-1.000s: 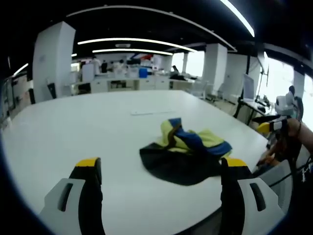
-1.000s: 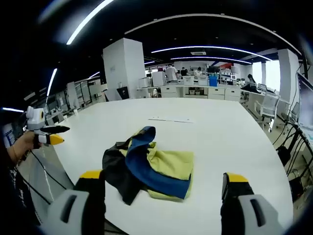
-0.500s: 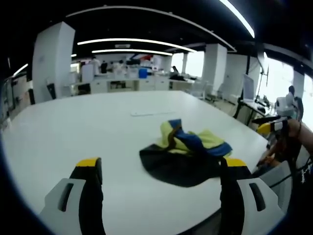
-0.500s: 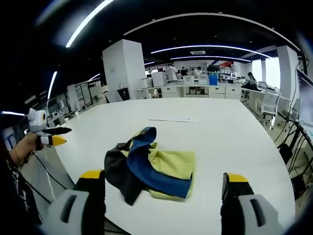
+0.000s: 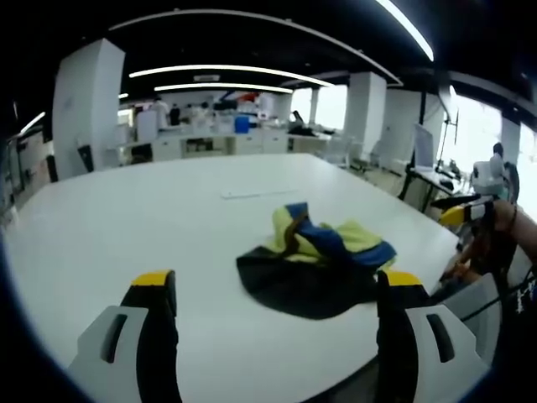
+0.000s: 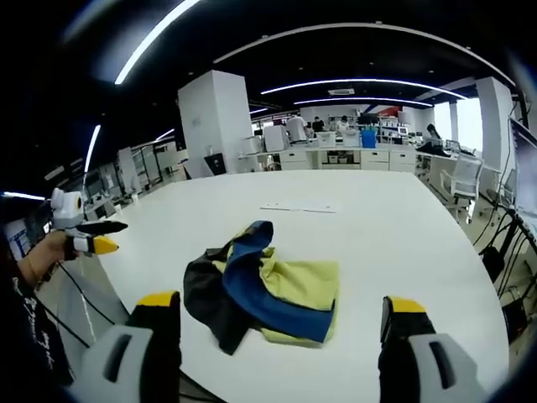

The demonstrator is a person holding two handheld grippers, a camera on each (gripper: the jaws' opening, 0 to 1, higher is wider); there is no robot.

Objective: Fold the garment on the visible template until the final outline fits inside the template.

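The crumpled garment [image 5: 315,264] lies on the white table [image 5: 126,218], at twelve o'clock from both released hand-held grippers [image 5: 273,290] [image 6: 281,311].

Your left gripper view is looking across the big white round-edged table [image 5: 126,218] from its near edge, with the crumpled yellow, blue and black garment [image 5: 315,264] lying right of centre. Your right gripper view is facing the same garment [image 6: 264,290] from the opposite side, slightly higher. Both are sharing that table [image 6: 377,227] and cloth.
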